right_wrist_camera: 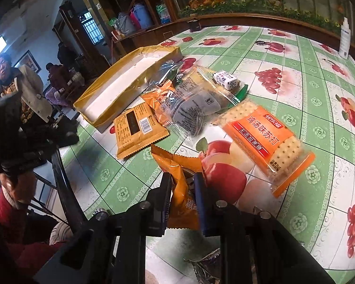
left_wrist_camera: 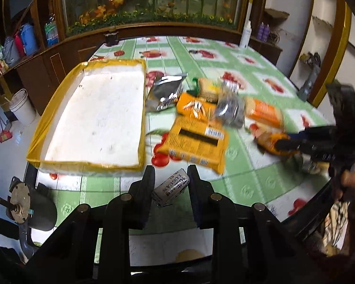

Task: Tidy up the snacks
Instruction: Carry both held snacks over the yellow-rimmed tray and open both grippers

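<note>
The small grey packet (left_wrist_camera: 170,187) between the fingers in the left wrist view bore the Latin letters "LUGAN" beside Chinese characters too blurred to read; the orange cracker pack (right_wrist_camera: 267,139), at about two o'clock from the right wrist camera, read "鸡汤味苏打" in large white characters, with a red strip of smaller ones under it; the flat yellow packet (right_wrist_camera: 139,132), at eleven o'clock, carried a barcode label whose digits could not be read.
</note>
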Available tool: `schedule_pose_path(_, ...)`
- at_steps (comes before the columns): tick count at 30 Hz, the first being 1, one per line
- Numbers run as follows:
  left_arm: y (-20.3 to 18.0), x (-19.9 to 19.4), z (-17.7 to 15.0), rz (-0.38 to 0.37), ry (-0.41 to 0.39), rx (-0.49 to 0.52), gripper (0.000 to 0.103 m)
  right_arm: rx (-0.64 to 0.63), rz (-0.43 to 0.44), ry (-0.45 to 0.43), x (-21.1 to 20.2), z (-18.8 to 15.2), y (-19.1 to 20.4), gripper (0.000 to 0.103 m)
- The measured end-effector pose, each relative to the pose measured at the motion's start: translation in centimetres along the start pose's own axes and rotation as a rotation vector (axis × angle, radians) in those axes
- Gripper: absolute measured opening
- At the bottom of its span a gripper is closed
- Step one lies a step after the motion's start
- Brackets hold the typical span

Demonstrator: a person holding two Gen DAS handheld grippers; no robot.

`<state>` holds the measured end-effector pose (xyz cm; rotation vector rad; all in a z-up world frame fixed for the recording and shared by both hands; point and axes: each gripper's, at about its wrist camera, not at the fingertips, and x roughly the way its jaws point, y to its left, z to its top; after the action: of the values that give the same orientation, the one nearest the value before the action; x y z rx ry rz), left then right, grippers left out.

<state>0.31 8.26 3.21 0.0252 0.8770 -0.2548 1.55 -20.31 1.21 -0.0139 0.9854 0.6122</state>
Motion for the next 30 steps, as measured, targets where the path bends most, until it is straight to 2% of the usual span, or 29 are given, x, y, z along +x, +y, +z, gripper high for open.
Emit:
schedule_pose_path(3, -0.4, -0.2, 1.0, 0.005, -0.005, -0.027, 0.025, 0.021, 0.008, -0.016, -0.3, 0.1, -0.3, 0.019)
schedule_pose_path(6, -0.3, -0.2, 1.9, 0.026, -0.01, -0.072, 0.025, 0.064, 0.071, -0.052, -1.2, 0.6, -0.6, 0.015)
schedule_pose_path(9, 0.1, -0.5, 2.6, 0.104, -0.032, -0.108, 0.025, 0.085, 0.101, -0.102, -2.2, 1.4, -0.4, 0.015)
schedule_pose_path(16, 1.4, -1.1, 3.8, 0.316, -0.087, -0.162, 0.025, 0.157, 0.244, -0.208, -2.5, 4.6, 0.5, 0.015)
schedule_pose_path(21, 3.0, -0.7, 3.9, 0.409, -0.106, -0.187, 0.025, 0.138, 0.307, -0.193, 0.3, 7.1, 3.3, 0.015)
schedule_pose_path(30, 6.7, 0.6, 4.6, 0.481, -0.117, -0.238, 0.025, 0.103, 0.403, -0.142, 6.1, 12.0, 8.0, 0.015)
